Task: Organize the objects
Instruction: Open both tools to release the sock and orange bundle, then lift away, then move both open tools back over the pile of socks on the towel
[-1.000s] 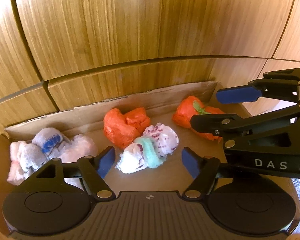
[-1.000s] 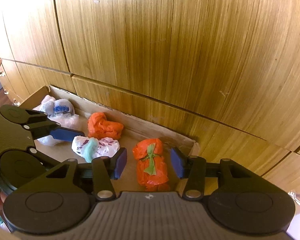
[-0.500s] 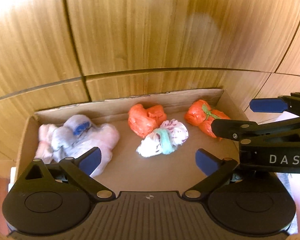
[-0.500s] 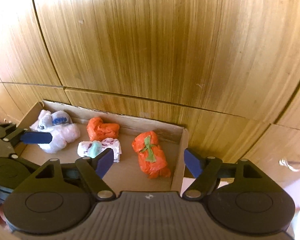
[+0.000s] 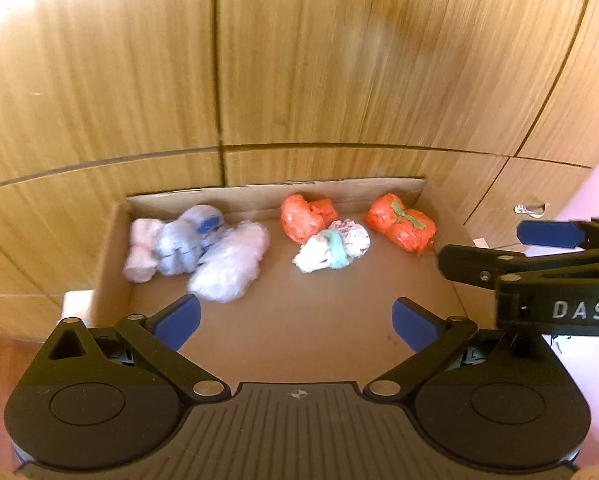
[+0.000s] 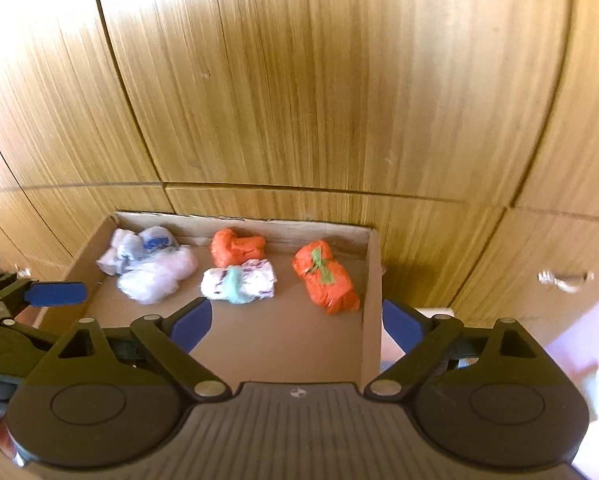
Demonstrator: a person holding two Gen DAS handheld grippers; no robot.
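Contents of cardboard box (image 6: pixel 373 280): five or so knotted plastic-bag bundles, all lying on the box floor toward its far wall. Far left corner: a touching cluster of pale bundles (image 5: pixel 203 246), pinkish white, one bearing a blue print too blurred to read. Middle of the far wall: orange bundle (image 5: pixel 307 218), with a white printed bundle with a teal tie (image 5: pixel 333 245) touching its near side. Far right corner: orange bundle with a green tie (image 6: pixel 325 278), apart from the rest. Near half of the box floor holds nothing. Progress, judged: bundles appear grouped and boxed; little seems left. Left gripper (image 5: pixel 295 322) and right gripper (image 6: pixel 295 322): jaws spread wide, empty, both hovering over the near edge. Lettering: "DAS" in white on the right gripper's side; no other text legible. Surroundings: wooden cabinet fronts (image 6: pixel 299 100) behind the box.
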